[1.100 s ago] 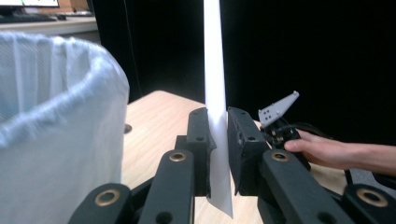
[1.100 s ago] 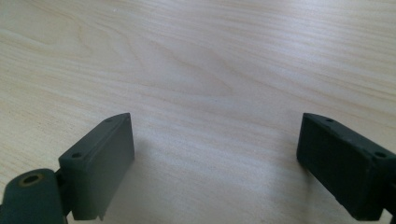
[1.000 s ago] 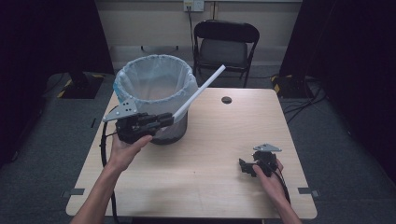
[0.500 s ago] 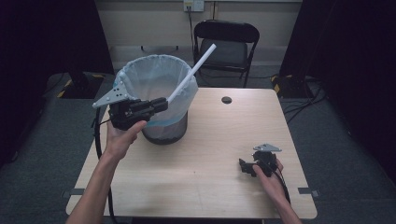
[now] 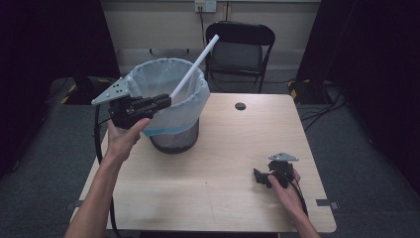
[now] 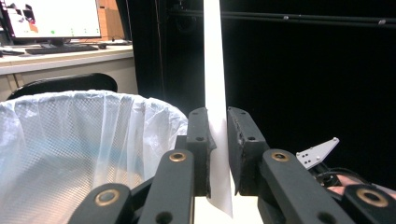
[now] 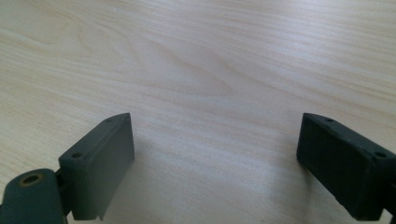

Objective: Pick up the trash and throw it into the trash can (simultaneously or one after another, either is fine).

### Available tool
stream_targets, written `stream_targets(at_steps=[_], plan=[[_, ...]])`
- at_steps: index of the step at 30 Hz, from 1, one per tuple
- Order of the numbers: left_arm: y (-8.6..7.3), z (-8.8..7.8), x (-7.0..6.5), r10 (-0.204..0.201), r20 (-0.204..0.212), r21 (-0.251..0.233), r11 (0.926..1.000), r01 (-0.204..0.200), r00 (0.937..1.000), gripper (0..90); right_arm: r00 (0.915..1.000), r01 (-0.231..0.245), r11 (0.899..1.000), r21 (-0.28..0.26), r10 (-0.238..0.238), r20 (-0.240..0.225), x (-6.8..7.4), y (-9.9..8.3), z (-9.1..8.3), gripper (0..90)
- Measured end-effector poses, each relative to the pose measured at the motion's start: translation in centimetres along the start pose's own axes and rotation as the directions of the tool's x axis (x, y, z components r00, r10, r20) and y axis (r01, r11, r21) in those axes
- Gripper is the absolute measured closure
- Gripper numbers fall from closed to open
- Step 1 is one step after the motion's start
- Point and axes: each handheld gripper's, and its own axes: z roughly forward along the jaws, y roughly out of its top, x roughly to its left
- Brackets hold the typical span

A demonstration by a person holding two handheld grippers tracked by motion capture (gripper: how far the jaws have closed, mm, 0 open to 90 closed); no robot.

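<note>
At the left edge of the wooden worktop [image 5: 218,163], the left gripper [image 5: 161,102] is held up in the air beside a wire bin [image 5: 173,139] lined with a pale, see-through bag [image 5: 148,84]. Its jaws are clamped tight on the lower end of a long white tube [image 5: 195,64], which slants up and to the right over the bin's open mouth; in the left gripper view the tube [image 6: 215,70] runs straight up between the two black pads, its bottom end poking out just below them. Whether the tube is round or flattened there is hard to judge from this angle. The bin stands on the worktop's rear left part, with a black folding chair [image 5: 240,49] behind the far edge. Farther right, a small round hole [image 5: 240,106] sits in the wood. Near the front right corner, the right gripper [image 5: 257,177] rests low on the worktop in the person's hand (well apart from the bin), its jaws spread wide with bare wood between them.
</note>
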Motion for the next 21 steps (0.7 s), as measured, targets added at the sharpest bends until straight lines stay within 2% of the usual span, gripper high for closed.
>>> stream_targets(at_steps=[7,10,21], plan=[[0.7,0.1,0.8,0.007,-0.019,-0.001,1.0,-0.007,0.9998,80.1,1.0,0.0,1.0,0.0,0.0,0.0,0.0,0.0,0.0,10.4],[1.0,0.1,1.7,-0.002,-0.045,-0.006,1.0,0.002,0.999,80.1,1.0,0.0,1.0,0.001,0.0,0.0,0.0,0.0,0.0,10.4],[1.3,-0.3,3.8,-0.026,-0.075,-0.014,0.9996,0.025,0.9969,80.2,1.0,0.0,1.0,0.0,0.0,0.0,0.0,0.0,0.0,10.4]])
